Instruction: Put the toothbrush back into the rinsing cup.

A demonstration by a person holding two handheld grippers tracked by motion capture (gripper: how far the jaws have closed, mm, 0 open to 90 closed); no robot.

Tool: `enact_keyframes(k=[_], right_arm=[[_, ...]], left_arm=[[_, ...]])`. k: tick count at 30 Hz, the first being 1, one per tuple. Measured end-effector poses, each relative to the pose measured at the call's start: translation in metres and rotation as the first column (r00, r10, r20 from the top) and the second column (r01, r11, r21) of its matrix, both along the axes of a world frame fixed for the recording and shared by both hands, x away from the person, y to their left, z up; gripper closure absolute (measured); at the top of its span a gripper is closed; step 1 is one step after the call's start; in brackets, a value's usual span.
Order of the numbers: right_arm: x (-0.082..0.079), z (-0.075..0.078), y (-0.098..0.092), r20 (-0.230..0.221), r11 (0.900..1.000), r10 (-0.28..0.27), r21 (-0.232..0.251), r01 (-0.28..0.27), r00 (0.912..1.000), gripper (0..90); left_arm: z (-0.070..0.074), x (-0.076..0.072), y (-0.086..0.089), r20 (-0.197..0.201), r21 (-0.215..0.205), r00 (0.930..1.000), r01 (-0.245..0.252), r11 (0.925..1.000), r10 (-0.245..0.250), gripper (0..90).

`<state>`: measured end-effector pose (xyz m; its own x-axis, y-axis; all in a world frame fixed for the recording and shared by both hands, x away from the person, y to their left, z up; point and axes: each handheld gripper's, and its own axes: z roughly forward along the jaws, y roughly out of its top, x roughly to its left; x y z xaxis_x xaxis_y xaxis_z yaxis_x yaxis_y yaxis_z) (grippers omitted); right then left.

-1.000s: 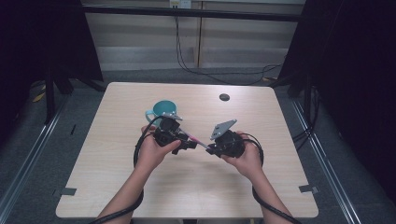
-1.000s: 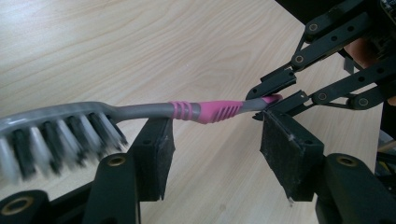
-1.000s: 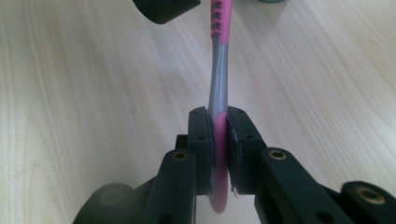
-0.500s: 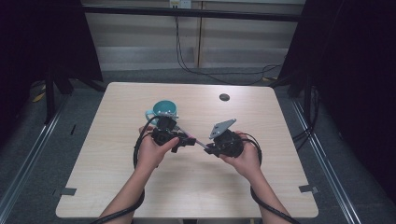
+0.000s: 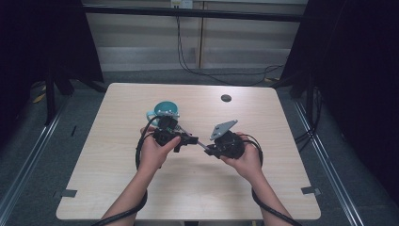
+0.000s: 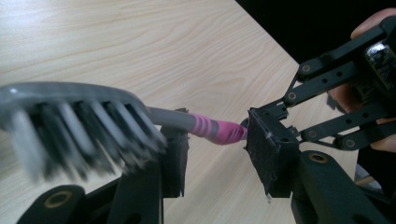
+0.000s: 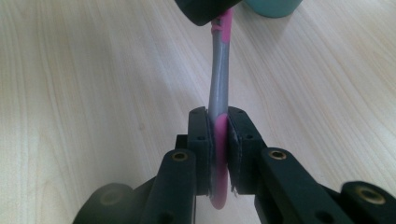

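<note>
A grey and pink toothbrush (image 5: 195, 140) spans between my two grippers above the middle of the table. My right gripper (image 7: 219, 135) is shut on its pink and grey handle (image 7: 219, 74). The bristled head (image 6: 79, 121) reaches past my left gripper (image 6: 217, 154), and the neck lies between the jaws against one pad (image 6: 175, 154). The other pad (image 6: 266, 149) stands apart from it. The left jaws have just been closing with the toothbrush between them. In the high view, the left gripper (image 5: 186, 141) faces the right gripper (image 5: 207, 149).
A teal cup (image 5: 165, 109) stands upright just behind my left hand. A small dark round disc (image 5: 226, 98) lies near the far edge of the wooden table (image 5: 117, 188). Cables trail from both grippers towards the person.
Both hands have kept their places above the table. The toothbrush still bridges the two grippers.
</note>
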<state>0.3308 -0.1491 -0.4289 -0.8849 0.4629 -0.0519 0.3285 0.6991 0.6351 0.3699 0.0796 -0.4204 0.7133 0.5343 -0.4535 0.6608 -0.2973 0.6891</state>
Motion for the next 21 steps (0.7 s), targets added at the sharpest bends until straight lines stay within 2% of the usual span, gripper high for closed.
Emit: enact_keyframes(k=[4, 7, 14, 16, 19, 21], right_arm=[[0.0, 0.0, 0.003, 0.0, 1.0, 0.007, -0.001, -0.007, 1.0, 80.8], [0.0, -0.003, 0.004, -0.007, 1.0, 0.011, 0.009, -0.011, 0.9999, 80.7], [0.0, -0.005, 0.009, -0.014, 1.0, 0.004, 0.023, -0.004, 0.9999, 80.2], [0.0, -0.006, 0.011, -0.013, 0.999, 0.01, 0.042, -0.009, 0.9999, 79.7], [0.0, -0.006, 0.013, -0.012, 0.999, 0.013, 0.053, -0.013, 0.9998, 78.9], [-0.001, -0.006, 0.015, -0.017, 0.997, 0.013, 0.078, -0.012, 0.9998, 77.5]], left_arm=[[0.0, 0.0, 0.0, -0.01, -0.016, 0.9999, 0.003, 0.9999, -0.003, 62.0], [0.002, -0.001, 0.001, -0.016, -0.051, 0.9999, 0.003, 0.9987, -0.004, 66.5], [0.008, -0.003, 0.0, -0.007, -0.098, 0.9999, 0.007, 0.9951, -0.008, 74.8], [0.01, -0.004, 0.0, -0.013, -0.115, 0.9999, 0.007, 0.9933, -0.009, 77.1], [0.012, -0.004, -0.001, 0.003, -0.122, 0.9999, 0.015, 0.9924, -0.015, 78.4], [0.013, -0.004, 0.0, 0.006, -0.151, 0.9999, 0.013, 0.9885, -0.012, 79.3]])
